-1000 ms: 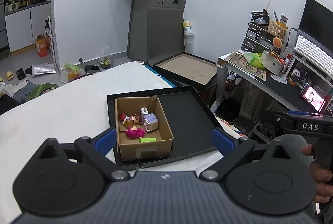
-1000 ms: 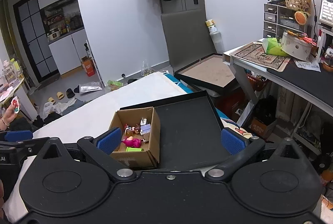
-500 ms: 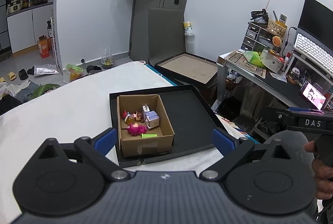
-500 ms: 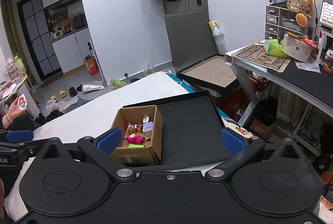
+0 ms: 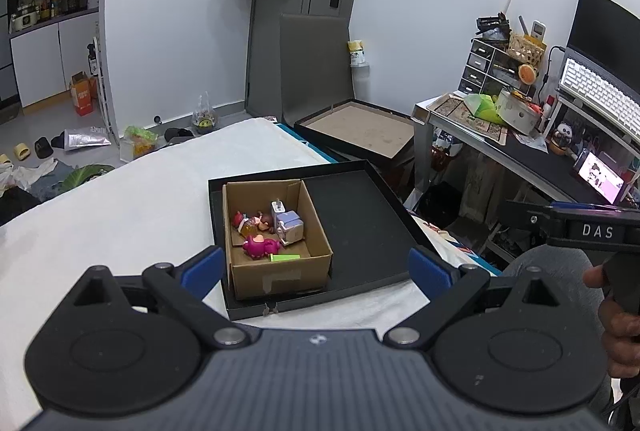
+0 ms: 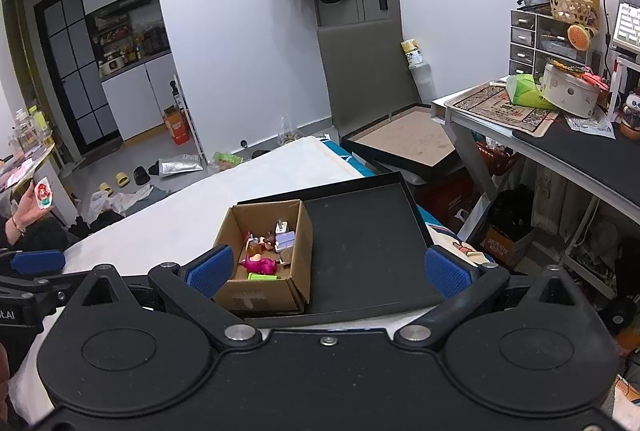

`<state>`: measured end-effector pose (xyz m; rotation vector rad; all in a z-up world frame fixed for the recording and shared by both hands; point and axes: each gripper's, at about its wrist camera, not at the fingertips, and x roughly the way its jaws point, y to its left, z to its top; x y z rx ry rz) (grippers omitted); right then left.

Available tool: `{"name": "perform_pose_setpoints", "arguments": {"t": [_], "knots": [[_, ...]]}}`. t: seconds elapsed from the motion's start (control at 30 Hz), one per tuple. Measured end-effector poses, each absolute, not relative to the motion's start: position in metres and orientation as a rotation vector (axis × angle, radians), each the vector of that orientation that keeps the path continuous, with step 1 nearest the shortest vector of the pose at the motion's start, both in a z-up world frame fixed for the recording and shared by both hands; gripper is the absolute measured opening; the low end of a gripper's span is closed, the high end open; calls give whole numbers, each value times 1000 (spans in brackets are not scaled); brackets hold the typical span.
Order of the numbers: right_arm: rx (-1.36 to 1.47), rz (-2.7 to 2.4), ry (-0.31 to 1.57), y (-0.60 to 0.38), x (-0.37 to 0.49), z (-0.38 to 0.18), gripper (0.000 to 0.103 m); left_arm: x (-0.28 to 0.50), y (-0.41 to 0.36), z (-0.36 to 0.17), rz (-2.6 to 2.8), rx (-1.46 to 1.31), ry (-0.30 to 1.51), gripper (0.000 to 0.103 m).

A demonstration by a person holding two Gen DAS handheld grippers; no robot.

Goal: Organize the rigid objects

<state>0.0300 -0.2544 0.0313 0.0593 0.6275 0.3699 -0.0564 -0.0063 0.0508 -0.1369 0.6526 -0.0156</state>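
An open cardboard box point(image 5: 280, 275) stands in the left half of a shallow black tray point(image 5: 360, 223) on a white-covered table. It holds small rigid items: a magenta toy point(image 5: 260, 245), a white cube charger point(image 5: 290, 227), small figurines and a green block point(image 5: 284, 257). The box point(image 6: 260, 295) and tray point(image 6: 360, 243) also show in the right wrist view. My left gripper point(image 5: 316, 267) is open and empty, held back above the tray's near edge. My right gripper point(image 6: 326, 271) is open and empty, likewise held back.
A second black tray with a brown bottom point(image 5: 360, 131) lies beyond the table. A cluttered desk point(image 5: 500, 135) with drawers, a tin and a keyboard stands at the right. A grey panel point(image 5: 312, 63) leans at the door. The white table top point(image 5: 120, 215) stretches left.
Both grippers have drawn back and up a little, so the box and tray look smaller and farther. Nothing was taken hold of or let go.
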Motion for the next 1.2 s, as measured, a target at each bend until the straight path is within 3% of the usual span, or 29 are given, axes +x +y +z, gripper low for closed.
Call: {"name": "perform_pose_setpoints", "arguments": {"t": [1.2], "knots": [[32,386,618,-252,25,34,103,-66,-5,51,-12,-148,631,98]]}}
